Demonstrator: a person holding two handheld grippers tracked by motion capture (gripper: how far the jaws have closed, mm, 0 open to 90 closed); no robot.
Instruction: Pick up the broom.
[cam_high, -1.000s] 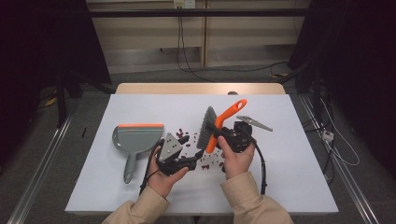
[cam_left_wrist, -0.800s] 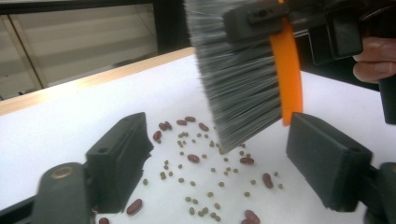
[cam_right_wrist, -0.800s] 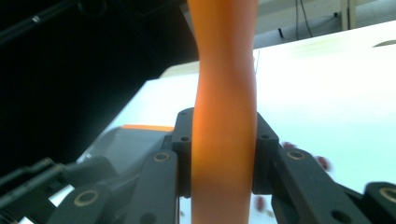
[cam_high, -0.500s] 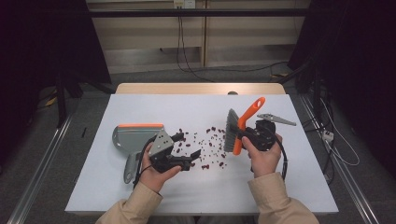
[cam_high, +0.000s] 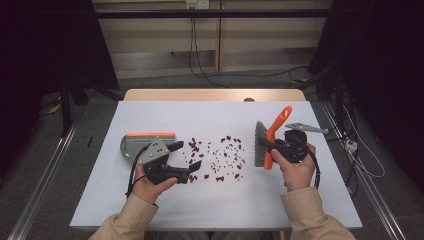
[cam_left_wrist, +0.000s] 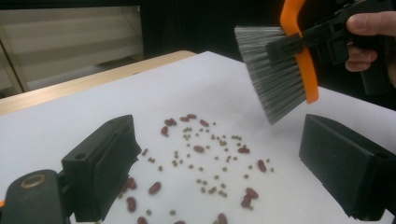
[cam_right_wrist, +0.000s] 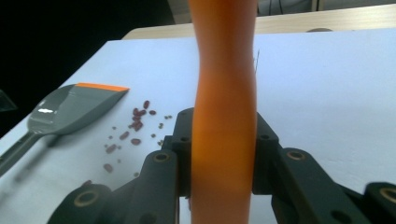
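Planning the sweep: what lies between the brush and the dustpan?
Scattered beans on the table, seen in the high view, between the brush and the dustpan.

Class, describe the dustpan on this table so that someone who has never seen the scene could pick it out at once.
Start at the white table and look to its left half, just beyond the left gripper. There the dustpan lies flat, beside the scattered beans. It is the only grey scoop with an orange strip along its front edge.

brush (cam_high: 267, 142): orange handle, grey bristles, held upright-tilted right of the beans | beans (cam_high: 216, 156): dark red, scattered mid-tabletop | dustpan (cam_high: 140, 143): grey, orange lip, flat at left
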